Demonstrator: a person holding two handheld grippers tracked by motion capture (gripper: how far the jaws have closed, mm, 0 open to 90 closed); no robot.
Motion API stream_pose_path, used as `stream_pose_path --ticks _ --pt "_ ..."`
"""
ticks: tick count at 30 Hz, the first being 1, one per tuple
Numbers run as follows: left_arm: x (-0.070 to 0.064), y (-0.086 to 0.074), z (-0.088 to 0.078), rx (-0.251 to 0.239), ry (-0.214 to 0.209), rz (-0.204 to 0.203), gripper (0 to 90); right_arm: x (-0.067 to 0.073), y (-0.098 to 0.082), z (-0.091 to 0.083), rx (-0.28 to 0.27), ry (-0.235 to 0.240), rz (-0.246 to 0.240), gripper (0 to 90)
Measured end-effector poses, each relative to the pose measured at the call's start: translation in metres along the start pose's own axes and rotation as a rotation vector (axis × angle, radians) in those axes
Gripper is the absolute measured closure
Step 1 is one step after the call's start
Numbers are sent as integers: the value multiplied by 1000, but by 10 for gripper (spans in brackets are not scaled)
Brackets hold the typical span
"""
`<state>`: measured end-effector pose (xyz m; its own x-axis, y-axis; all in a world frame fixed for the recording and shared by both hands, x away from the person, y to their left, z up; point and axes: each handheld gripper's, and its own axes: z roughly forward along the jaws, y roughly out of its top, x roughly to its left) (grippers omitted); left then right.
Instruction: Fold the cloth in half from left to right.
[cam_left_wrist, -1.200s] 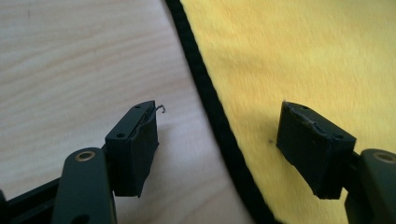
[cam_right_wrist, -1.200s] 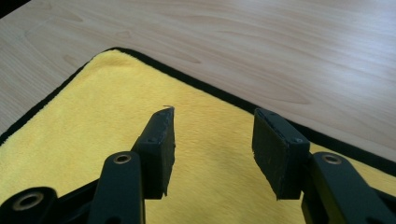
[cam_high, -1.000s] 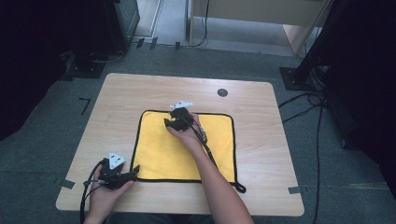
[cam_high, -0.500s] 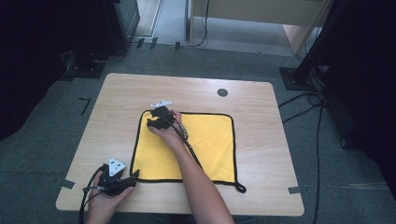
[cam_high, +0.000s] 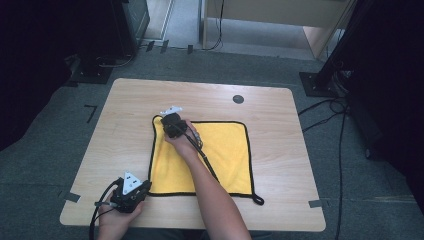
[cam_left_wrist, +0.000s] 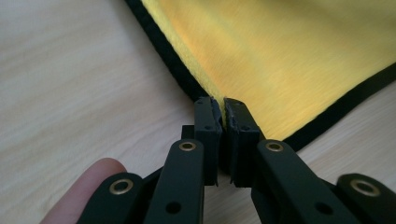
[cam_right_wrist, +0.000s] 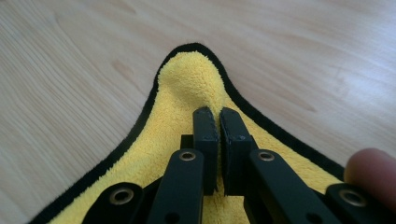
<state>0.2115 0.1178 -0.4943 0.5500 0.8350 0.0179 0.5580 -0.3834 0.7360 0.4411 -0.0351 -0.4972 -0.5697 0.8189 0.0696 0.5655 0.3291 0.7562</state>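
A yellow cloth (cam_high: 220, 150) with a black hem lies flat on the wooden table (cam_high: 125, 115). My right gripper (cam_high: 165, 124) is at the cloth's far left corner. In the right gripper view its jaws (cam_right_wrist: 218, 114) have just been closing and now pinch the puckered cloth (cam_right_wrist: 187, 79) a little behind the corner tip. My left gripper (cam_high: 146, 186) is at the near left corner. In the left gripper view its jaws (cam_left_wrist: 223, 105) have just been closing too and grip the cloth (cam_left_wrist: 280, 56) at its hemmed corner.
A small black round cap (cam_high: 238, 99) sits in the tabletop beyond the cloth. A black loop (cam_high: 257, 200) hangs off the cloth's near right corner. The right forearm (cam_high: 210, 190) crosses the cloth. Cables and dark stands surround the table on the floor.
The right gripper slid left along the cloth's far edge to its far left corner. The left gripper edged toward the near left corner. Both pairs of jaws went from open to shut on the cloth.
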Motion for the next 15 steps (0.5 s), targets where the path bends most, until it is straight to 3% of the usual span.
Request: stream_pose_path --ticks 3,4,5,7,8,9,10,12,13,15 --pt "-16 21 -6 -59 -39 37 857 -17 7 -23 -37 32 19 863" --pt "-28 34 -7 -86 -65 53 857 -21 8 -28 -47 34 18 862" --pt "-28 34 -7 -86 -65 53 857 -26 8 -35 -56 34 19 861" --pt "-47 50 -6 -117 -104 76 857 -32 8 -42 -63 32 20 857" --pt "-63 63 -2 -133 -136 92 856 -48 3 -57 -76 23 30 850" --pt "-63 63 -2 -133 -136 92 856 -54 0 -62 -76 21 41 848" --pt "-82 77 6 -146 -175 109 857 -66 -5 -70 -82 16 60 846" --pt "-89 82 9 -146 -188 114 857 -83 -14 -80 -92 14 103 847" --pt "-100 88 15 -149 -208 122 857 -83 -14 -80 -92 14 103 847" --pt "-116 96 26 -152 -238 129 858 -105 -29 -94 -93 -11 145 849"
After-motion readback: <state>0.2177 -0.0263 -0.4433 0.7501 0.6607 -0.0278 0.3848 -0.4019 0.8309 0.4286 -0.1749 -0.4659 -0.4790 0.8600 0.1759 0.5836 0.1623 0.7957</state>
